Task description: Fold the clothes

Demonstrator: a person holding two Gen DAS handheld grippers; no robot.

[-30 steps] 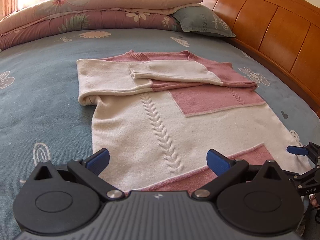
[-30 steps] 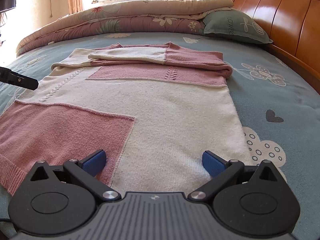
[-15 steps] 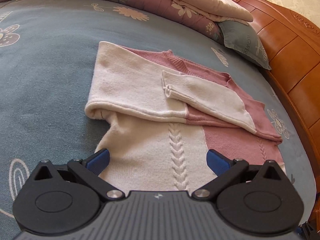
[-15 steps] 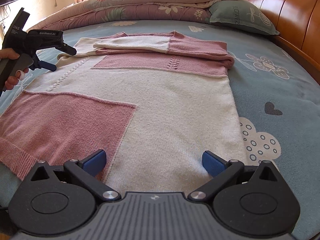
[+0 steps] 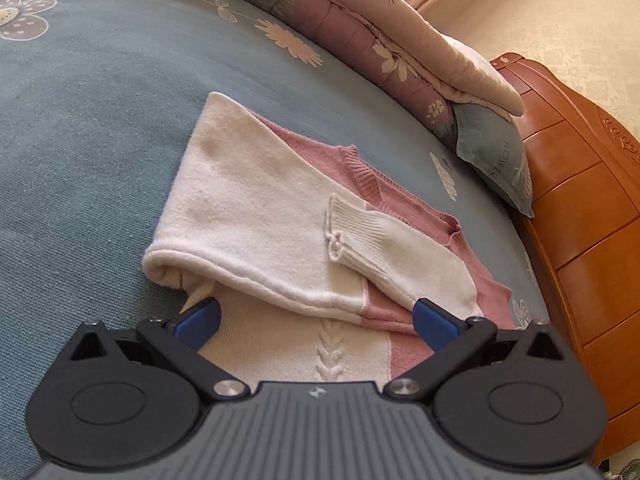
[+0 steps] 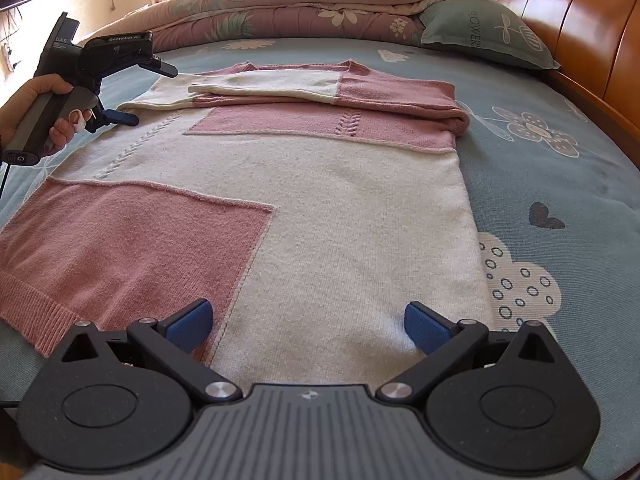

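Sweater [image 6: 340,208] is spread flat on the bed [image 6: 560,168], sleeves crossed over the chest; left hand-held gripper [image 5: 316,316] and right hand-held gripper [image 6: 306,322] are held apart, readied for another fold.

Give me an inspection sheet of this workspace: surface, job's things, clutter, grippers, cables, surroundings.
Surface: blue patterned bed sheet.
Job's things: pink-and-cream sweater flat, both sleeves folded across the chest.
Clutter: nothing seen.
Grippers: left gripper open, beside the cream sleeve; right gripper open over the hem.
Cables: black cable hanging from the left handle.
Surroundings: rolled floral quilt, green pillow, wooden headboard.
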